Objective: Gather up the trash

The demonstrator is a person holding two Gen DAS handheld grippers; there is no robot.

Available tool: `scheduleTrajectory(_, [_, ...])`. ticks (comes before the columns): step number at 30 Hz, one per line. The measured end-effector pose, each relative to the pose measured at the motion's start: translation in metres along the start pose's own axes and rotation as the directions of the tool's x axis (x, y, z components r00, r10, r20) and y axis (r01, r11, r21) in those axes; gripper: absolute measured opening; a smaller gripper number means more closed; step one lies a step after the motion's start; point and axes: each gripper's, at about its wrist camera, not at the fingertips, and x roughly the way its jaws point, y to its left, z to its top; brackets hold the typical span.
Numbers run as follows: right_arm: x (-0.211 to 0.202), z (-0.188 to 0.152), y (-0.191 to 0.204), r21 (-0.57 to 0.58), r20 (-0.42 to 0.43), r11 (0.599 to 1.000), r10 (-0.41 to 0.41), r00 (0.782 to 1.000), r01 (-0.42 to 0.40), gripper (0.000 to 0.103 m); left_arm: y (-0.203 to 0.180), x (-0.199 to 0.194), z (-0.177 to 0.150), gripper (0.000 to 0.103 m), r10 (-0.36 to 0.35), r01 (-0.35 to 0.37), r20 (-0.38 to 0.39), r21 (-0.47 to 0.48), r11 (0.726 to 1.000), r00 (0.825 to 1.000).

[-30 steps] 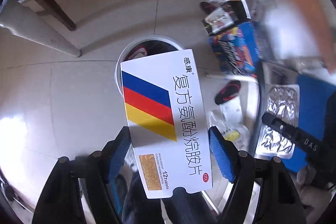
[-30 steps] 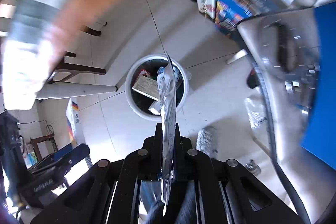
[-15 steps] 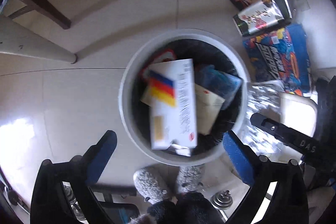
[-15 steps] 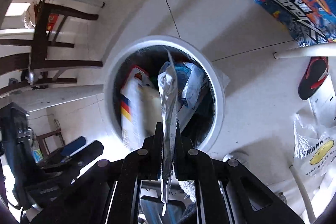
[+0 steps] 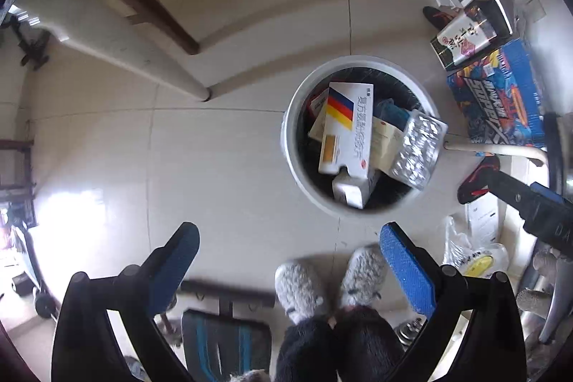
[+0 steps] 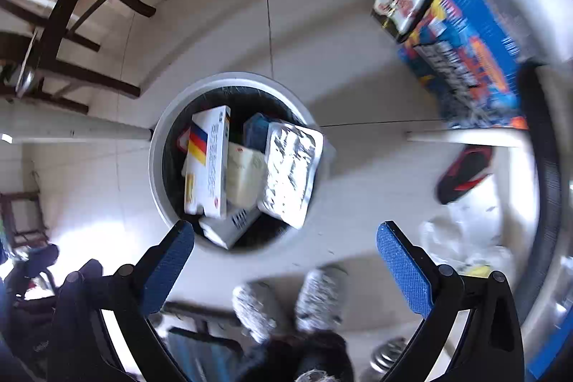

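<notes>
Both hand-held grippers point straight down at the tiled floor [image 5: 215, 149]. The left hand-held gripper [image 5: 286, 256] has its blue-padded fingers [image 5: 408, 271] wide apart, with nothing between them. The right hand-held gripper [image 6: 284, 253] has just been opening its jaws; they now stand wide apart too, and nothing is between the pads.

The round white plastic trash bin [image 5: 292, 145] with a dark liner stands on the floor, to the far right in the left wrist view and near the middle in the right wrist view [image 6: 154, 163]. Inside it lies the white cardboard medicine box with blue, red and yellow stripes [image 5: 345, 127] – it is on top of other paper and cartons, on the left part of the bin. The silver foil blister sheet [image 6: 290, 167] leans against the right rim of the bin, partly over the edge, tilted [image 5: 417, 151].

Near the bottom of both views a person's grey fluffy slippers [image 5: 329, 281] stand just beside the bin. To the far right of the bin a blue printed cardboard box [image 5: 501, 102] lies on the floor, and a red and black slipper [image 6: 462, 174] lies near a thin white leg – the right wrist view is blurred there.
</notes>
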Motion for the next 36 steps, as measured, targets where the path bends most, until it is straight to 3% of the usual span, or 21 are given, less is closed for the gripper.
scheduleTrajectory(3, [-0.044,-0.017,0.000,-0.037,0.011,0.999,-0.036,0.999,0.037,0.103,0.005,-0.048,-0.016,0.103,-0.008,0.009,0.016,-0.023,1.000,1.000])
scheduleTrajectory(12, [-0.221,-0.064,0.014,-0.082,0.046,0.995,0.069,0.997,-0.065,0.103,0.012,-0.207,-0.055,0.103,-0.114,0.112,0.080,0.026,0.993,0.990])
scheduleTrajectory(18, [-0.351,-0.103,0.026,-0.098,0.092,0.985,0.152,0.984,-0.143,0.103,0.020,-0.313,-0.079,0.103,-0.197,0.187,0.148,0.080,0.979,0.969])
scheduleTrajectory(24, [-0.475,-0.144,0.029,-0.092,0.172,0.979,0.196,0.966,-0.182,0.103,0.032,-0.414,-0.107,0.103,-0.289,0.260,0.217,0.152,0.954,0.933])
scheduleTrajectory(30, [-0.560,-0.181,0.029,-0.098,0.221,0.970,0.240,0.945,-0.223,0.103,0.045,-0.473,-0.130,0.103,-0.365,0.335,0.251,0.154,0.929,0.896])
scheduleTrajectory(36, [-0.603,-0.206,0.035,-0.116,0.231,0.958,0.282,0.931,-0.261,0.103,0.050,-0.504,-0.142,0.103,-0.362,0.340,0.301,0.126,0.932,0.882])
